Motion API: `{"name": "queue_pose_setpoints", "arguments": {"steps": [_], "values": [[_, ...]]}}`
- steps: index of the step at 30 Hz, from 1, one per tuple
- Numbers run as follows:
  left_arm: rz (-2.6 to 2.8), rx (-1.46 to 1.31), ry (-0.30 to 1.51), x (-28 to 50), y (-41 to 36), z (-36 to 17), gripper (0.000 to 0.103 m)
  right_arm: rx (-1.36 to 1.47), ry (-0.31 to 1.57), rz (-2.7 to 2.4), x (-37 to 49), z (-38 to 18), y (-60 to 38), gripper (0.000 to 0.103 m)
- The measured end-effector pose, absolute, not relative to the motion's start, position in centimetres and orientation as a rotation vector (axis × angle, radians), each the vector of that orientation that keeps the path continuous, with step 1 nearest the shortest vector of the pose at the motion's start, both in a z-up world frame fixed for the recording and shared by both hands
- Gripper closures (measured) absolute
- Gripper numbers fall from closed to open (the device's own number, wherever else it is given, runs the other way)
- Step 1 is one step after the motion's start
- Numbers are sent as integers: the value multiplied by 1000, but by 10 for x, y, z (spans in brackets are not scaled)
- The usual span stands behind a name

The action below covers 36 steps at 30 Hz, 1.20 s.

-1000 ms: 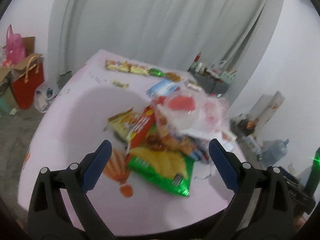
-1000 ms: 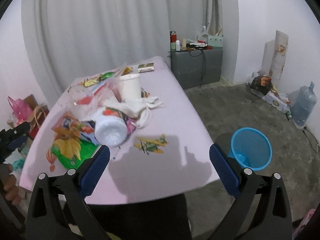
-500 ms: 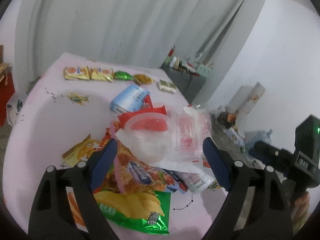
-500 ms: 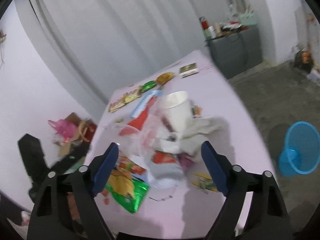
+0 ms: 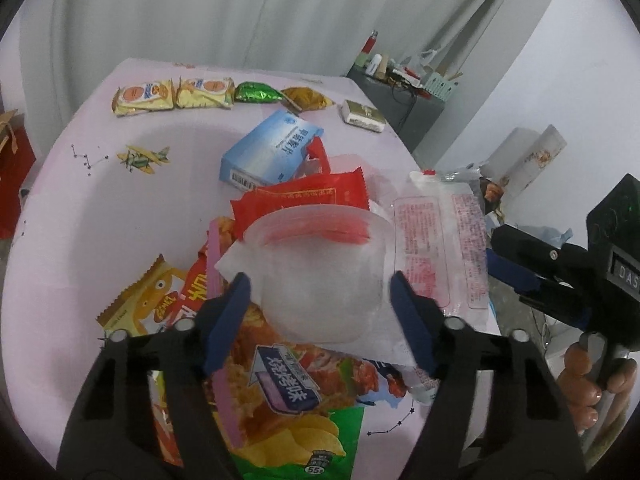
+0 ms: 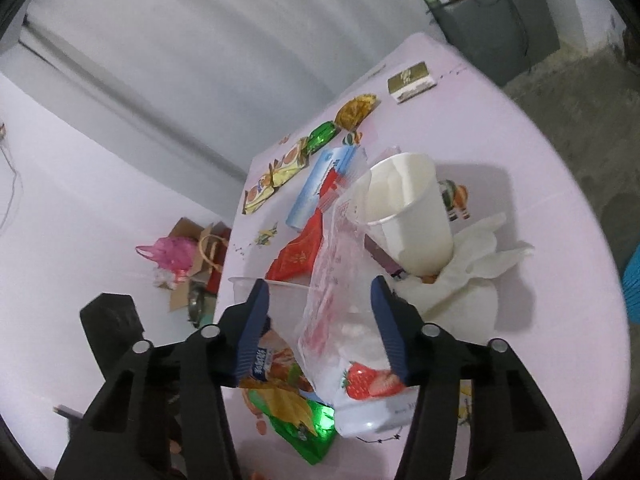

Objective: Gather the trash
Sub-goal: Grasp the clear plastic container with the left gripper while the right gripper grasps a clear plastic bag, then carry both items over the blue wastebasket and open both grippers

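Left wrist: hand-held gripper closing around clear tub

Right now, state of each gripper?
Left gripper: jaws closing around the clear round plastic tub, not yet gripping.
Right gripper: jaws closing around the crinkled clear plastic wrapper.

"55" on the green chip bag; "DAS" on the right gripper's body.

We are closing the left gripper around a clear plastic cup atop the wrapper pile on the pink table; its pads are flanking the cup, not visibly pressing. The right gripper is reaching in beside a clear printed bag.
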<state>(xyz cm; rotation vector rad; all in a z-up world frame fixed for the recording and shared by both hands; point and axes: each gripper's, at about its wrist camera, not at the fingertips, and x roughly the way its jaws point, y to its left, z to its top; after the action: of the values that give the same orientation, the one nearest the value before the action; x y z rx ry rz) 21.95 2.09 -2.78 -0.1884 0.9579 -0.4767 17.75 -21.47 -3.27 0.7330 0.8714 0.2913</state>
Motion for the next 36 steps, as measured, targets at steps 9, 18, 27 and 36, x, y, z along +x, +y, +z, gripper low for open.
{"name": "queue_pose_setpoints", "arguments": {"steps": [9, 18, 27, 36], "values": [[-452, -182, 936, 217, 22, -24, 43, 846, 895, 371, 183, -46, -221, 95], [-423, -189, 852, 200, 35, 7, 44, 873, 803, 411, 166, -22, -228, 99], [-491, -137, 774, 173, 10, 56, 44, 892, 651, 378, 114, 3, -273, 100], [-795, 15, 864, 168, -151, 74, 44, 1001, 490, 132, 18, -24, -386, 100]]}}
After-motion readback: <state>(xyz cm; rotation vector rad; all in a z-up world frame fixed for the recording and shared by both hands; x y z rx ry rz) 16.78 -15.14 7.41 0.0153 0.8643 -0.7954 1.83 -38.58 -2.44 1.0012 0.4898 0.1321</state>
